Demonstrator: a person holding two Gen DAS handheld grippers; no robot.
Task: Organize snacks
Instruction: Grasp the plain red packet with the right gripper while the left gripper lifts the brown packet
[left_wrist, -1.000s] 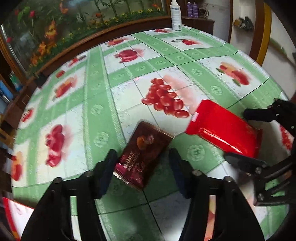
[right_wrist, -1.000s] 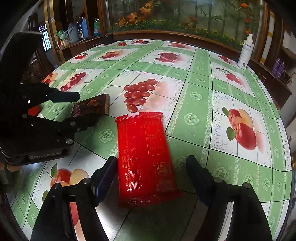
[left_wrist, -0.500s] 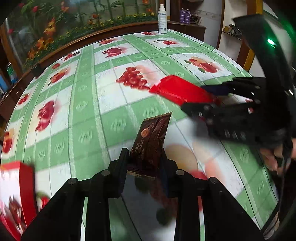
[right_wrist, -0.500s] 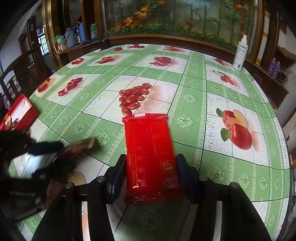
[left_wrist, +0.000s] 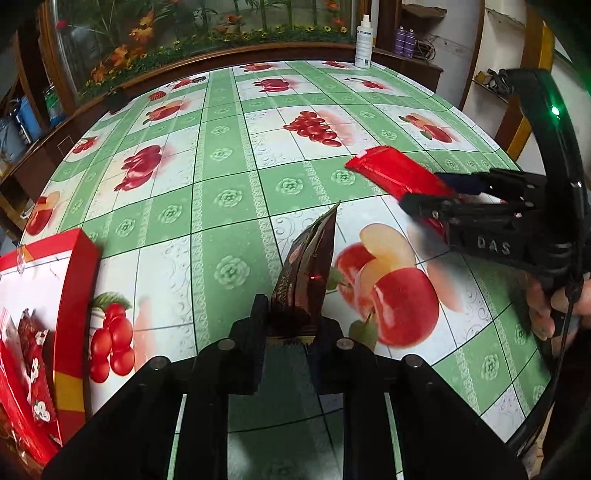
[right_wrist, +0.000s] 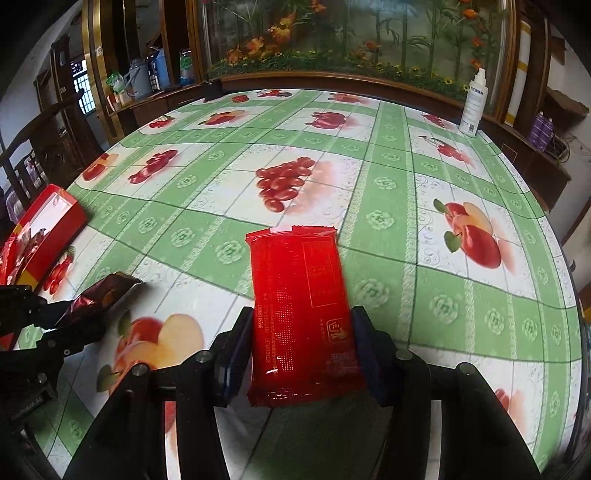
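Above a fruit-print tablecloth (right_wrist: 388, 177), the left gripper (left_wrist: 286, 325) pinches a dark brown chocolate packet (left_wrist: 308, 269) while the right gripper (right_wrist: 301, 347) clamps a red snack packet (right_wrist: 299, 314).

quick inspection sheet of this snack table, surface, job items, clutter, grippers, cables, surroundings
Surface: round table under a green fruit-print cloth.
Job's things: brown snack packet and red snack packet both gripped; red box at the left edge holds snacks.
Clutter: white spray bottle at the far rim.
Grippers: left gripper and right gripper each shut on a packet.
Cables: nothing seen on the table.
Surroundings: flower-painted panel, wooden cabinets.
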